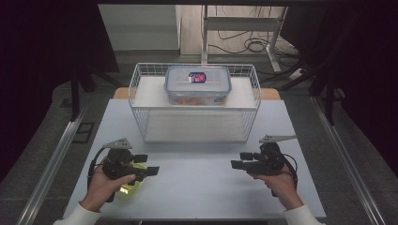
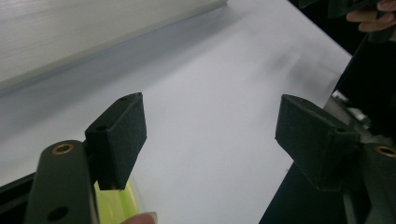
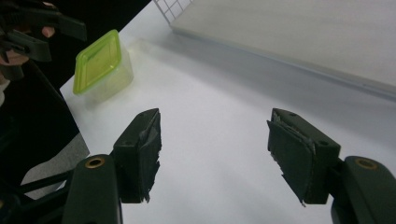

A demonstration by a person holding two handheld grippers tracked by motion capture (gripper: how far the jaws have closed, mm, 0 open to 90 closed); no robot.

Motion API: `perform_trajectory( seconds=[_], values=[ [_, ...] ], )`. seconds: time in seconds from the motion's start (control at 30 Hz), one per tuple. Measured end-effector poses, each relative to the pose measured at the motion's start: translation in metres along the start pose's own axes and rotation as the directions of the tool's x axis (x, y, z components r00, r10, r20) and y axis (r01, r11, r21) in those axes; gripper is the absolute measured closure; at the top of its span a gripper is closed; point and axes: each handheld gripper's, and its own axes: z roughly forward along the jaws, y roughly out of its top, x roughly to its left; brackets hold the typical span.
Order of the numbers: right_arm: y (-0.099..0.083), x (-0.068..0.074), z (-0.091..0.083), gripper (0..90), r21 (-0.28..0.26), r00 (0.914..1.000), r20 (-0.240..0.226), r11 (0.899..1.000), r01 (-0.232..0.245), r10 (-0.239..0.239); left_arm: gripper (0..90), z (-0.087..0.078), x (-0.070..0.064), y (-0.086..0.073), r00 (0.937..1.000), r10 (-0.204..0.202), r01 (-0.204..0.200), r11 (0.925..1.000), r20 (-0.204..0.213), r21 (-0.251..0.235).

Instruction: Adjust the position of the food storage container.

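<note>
A small clear box with a yellow-green lid [image 1: 130,183] [image 3: 99,65] sits on the pale table near its front left, just under my left hand. My left gripper [image 1: 146,165] [image 2: 210,135] hovers above that box, jaws open and pointing right, nothing between them; a strip of the green lid [image 2: 116,203] shows at the bottom of the left gripper view. My right gripper [image 1: 240,160] [image 3: 214,151] is held over the front right of the table, jaws open and empty, pointing left toward the other hand.
A white wire basket [image 1: 141,89] stands at the table's back middle, open toward me, with a clear lidded food box [image 1: 198,84] on its upper shelf. The table's front edge [image 1: 197,218] lies close to my hands.
</note>
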Motion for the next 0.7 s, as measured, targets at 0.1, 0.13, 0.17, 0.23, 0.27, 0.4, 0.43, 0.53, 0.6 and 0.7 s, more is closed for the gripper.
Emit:
perform_trajectory(
  seconds=[0.1, 0.13, 0.17, 0.23, 0.27, 0.4, 0.43, 0.53, 0.6, 0.7],
  values=[
    [-0.003, 0.000, 0.002, 34.7, 0.006, 1.0000, 0.005, 1.000, 0.000, 0.000, 26.5, -0.004, 0.000, -0.004, 0.9999, 0.003, -0.003, 1.0000, -0.016, 0.004],
    [-0.005, 0.000, 0.002, 34.7, 0.008, 1.0000, 0.006, 1.000, 0.001, -0.001, 28.7, -0.007, 0.000, -0.006, 0.9997, 0.006, -0.006, 0.9999, -0.023, 0.009],
    [-0.006, -0.001, 0.003, 34.7, 0.009, 1.0000, 0.007, 1.000, -0.003, 0.003, 32.1, -0.009, 0.001, -0.007, 0.9996, 0.009, -0.009, 0.9999, -0.028, 0.014],
    [-0.009, -0.002, 0.004, 34.6, 0.014, 0.9999, 0.007, 1.000, -0.008, 0.008, 38.3, -0.015, 0.001, -0.010, 0.9992, 0.012, -0.011, 0.9997, -0.039, 0.021],
    [-0.010, -0.002, 0.004, 34.4, 0.016, 0.9999, 0.008, 1.000, -0.008, 0.008, 42.4, -0.018, 0.000, -0.013, 0.9982, 0.020, -0.018, 0.9993, -0.056, 0.032],
    [-0.016, -0.006, 0.004, 34.1, 0.028, 0.9998, 0.009, 0.999, -0.018, 0.018, 56.7, -0.026, 0.002, -0.022, 0.9962, 0.021, -0.016, 0.9978, -0.084, 0.065],
    [-0.018, -0.007, 0.003, 34.1, 0.028, 0.9997, 0.011, 0.999, -0.023, 0.022, 59.5, -0.028, 0.003, -0.024, 0.9962, 0.016, -0.011, 0.9977, -0.085, 0.067],
    [-0.020, -0.009, 0.002, 34.1, 0.024, 0.9994, 0.014, 0.999, -0.033, 0.033, 67.3, -0.035, 0.006, -0.029, 0.9957, 0.005, 0.001, 0.9979, -0.092, 0.065],
    [-0.021, -0.010, 0.001, 34.1, 0.022, 0.9993, 0.015, 0.999, -0.035, 0.035, 71.8, -0.043, 0.010, -0.034, 0.9953, -0.004, 0.010, 0.9979, -0.097, 0.064],
    [-0.022, -0.011, 0.001, 34.1, 0.026, 0.9993, 0.016, 0.999, -0.035, 0.035, 78.3, -0.052, 0.014, -0.042, 0.9955, -0.016, 0.023, 0.9973, -0.093, 0.070]
  ],
)
